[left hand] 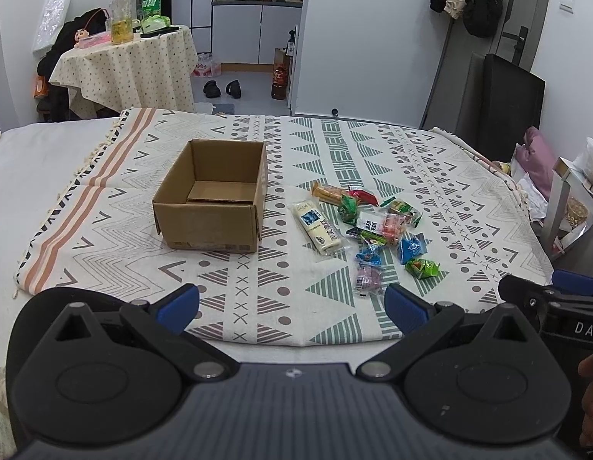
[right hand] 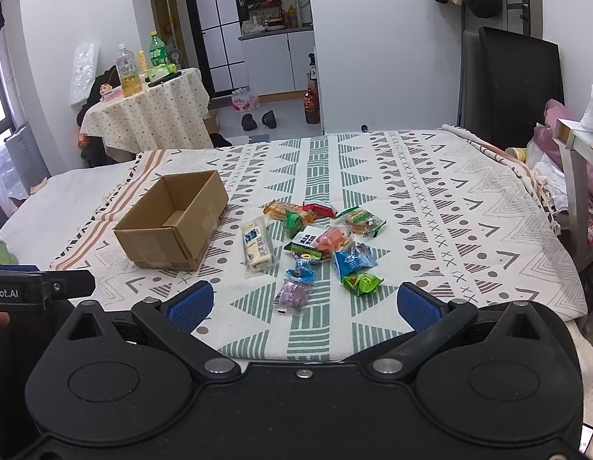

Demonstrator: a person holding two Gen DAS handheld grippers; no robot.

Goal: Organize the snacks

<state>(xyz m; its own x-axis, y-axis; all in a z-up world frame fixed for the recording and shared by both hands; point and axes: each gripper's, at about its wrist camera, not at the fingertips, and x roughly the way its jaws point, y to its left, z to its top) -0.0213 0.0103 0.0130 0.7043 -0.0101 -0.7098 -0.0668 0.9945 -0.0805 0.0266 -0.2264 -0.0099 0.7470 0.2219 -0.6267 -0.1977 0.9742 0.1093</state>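
Both tongs hang over the near edge of a patterned cloth (left hand: 334, 142), each spread wide with nothing between the blue pads. Ahead of the left tongs (left hand: 292, 308) and a little to their left stands an open, empty box (left hand: 210, 199). The snacks (left hand: 373, 230) lie loose on the cloth ahead and to their right, just beside the box. The right tongs (right hand: 304, 304) face the same pile (right hand: 319, 241) almost straight ahead, with the box (right hand: 173, 222) off to their left. Nearest those tongs lies a purple packet (right hand: 291, 294), with a green one (right hand: 362, 283) to its right. Beyond these come blue packets (right hand: 352, 262), an orange one (right hand: 332, 239) and a long cream bar (right hand: 258, 245) with dark lettering too small to read. The neighbouring tool's housing shows at each frame edge: "DAS" reads at the far right of the left view, "obot.AI" at the far left of the right view. Far beyond, a green bottle (left hand: 151, 0) carries white characters that cannot be made out.
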